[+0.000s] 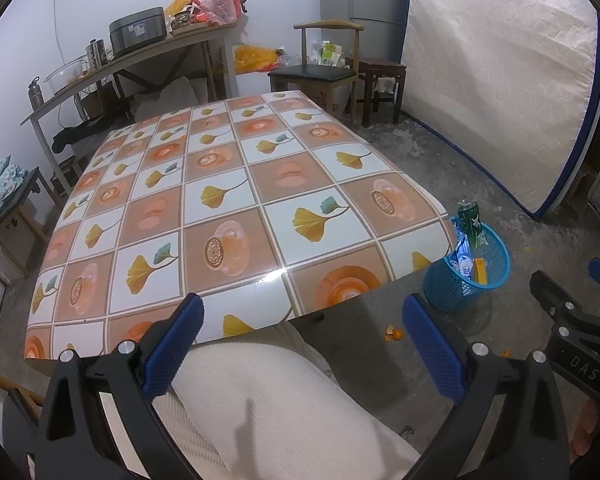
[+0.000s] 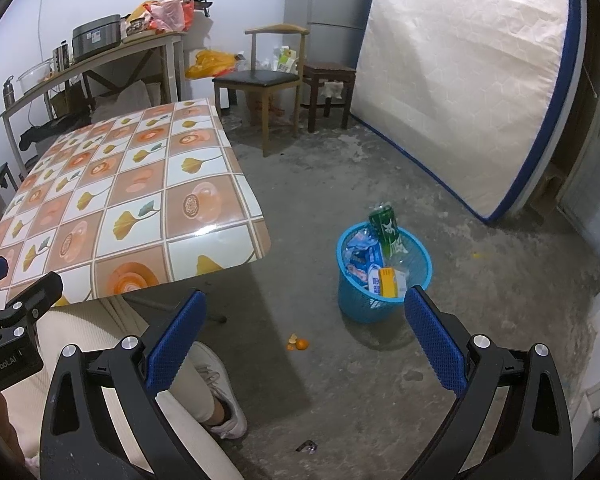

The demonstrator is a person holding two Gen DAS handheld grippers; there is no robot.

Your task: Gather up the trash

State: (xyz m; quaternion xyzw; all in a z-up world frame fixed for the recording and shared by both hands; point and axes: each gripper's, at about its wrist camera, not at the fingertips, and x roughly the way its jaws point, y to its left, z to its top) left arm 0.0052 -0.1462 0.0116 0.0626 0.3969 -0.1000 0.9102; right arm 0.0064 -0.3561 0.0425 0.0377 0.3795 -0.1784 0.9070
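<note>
Both the left gripper (image 1: pixel 302 344) and right gripper (image 2: pixel 305 340) have fingers wide apart, holding nothing. The trash (a green can (image 2: pixel 385 226), wrappers) sits in the blue basket (image 2: pixel 354 300) on the floor beside the table (image 2: pixel 140 200).

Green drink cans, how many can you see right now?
1. A single green drink can stands upright in the blue plastic mesh basket on the concrete floor; others could be hidden under the wrappers.

bin: blue mesh basket (image 2: pixel 384 304) on floor, just ahead of right claw's right finger | contents: green can (image 2: pixel 385 226) upright at far side, blue-white wrappers (image 2: pixel 362 258), yellow box (image 2: pixel 388 282) | stray: orange peel (image 2: pixel 298 343) on floor, ahead between fingers
</note>
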